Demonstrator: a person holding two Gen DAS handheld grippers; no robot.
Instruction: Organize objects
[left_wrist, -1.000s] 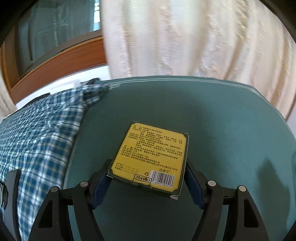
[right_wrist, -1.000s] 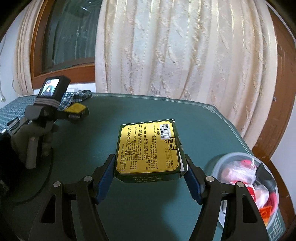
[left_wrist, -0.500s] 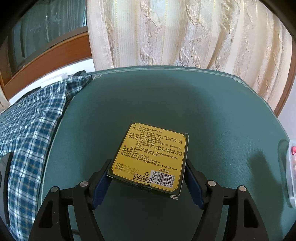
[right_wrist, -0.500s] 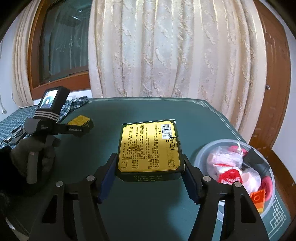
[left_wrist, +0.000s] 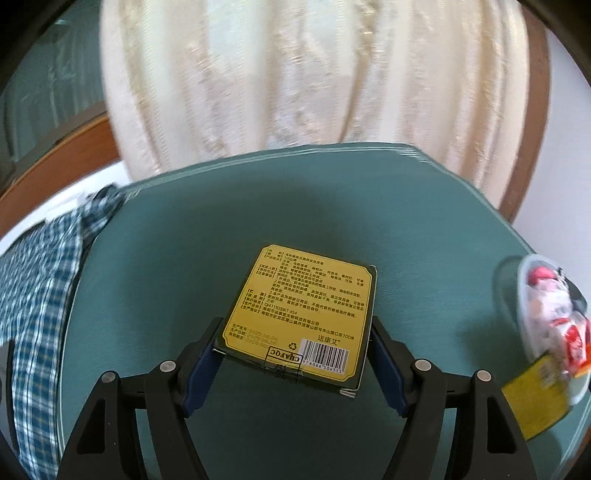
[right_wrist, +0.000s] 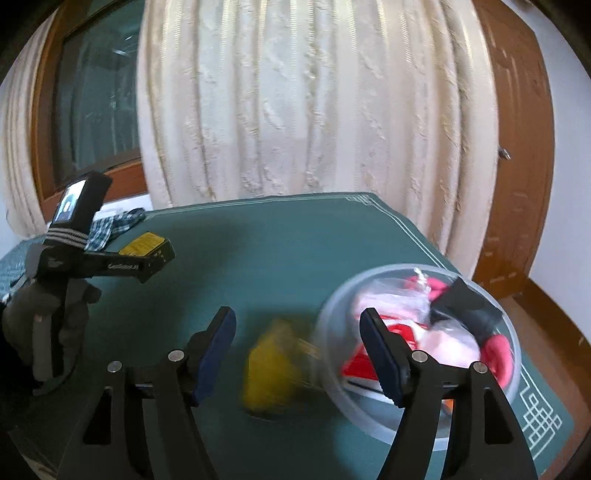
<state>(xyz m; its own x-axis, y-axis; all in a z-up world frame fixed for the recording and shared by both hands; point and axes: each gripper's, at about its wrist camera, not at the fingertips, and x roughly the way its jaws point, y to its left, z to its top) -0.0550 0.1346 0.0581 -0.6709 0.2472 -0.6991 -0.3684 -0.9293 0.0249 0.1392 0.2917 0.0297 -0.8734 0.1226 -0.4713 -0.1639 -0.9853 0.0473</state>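
My left gripper (left_wrist: 293, 350) is shut on a flat yellow box (left_wrist: 303, 306) with black print and a barcode, held above the green table (left_wrist: 280, 206). The same gripper and box show at the left of the right wrist view (right_wrist: 147, 245). My right gripper (right_wrist: 297, 332) is open and empty. A second yellow box (right_wrist: 275, 373), blurred, lies below it beside the clear plastic bowl (right_wrist: 332, 314). It also shows at the right edge of the left wrist view (left_wrist: 532, 395).
The bowl holds red and white packets (right_wrist: 399, 328) and a dark object (right_wrist: 465, 299); it also shows in the left wrist view (left_wrist: 524, 280). A blue checked cloth (left_wrist: 40, 273) lies on the table's left side. Cream curtains (right_wrist: 314, 103) hang behind the table.
My right gripper has opened and let go of its yellow box, which has dropped beside the bowl. Both grippers have swung right, bringing the bowl closer into view.
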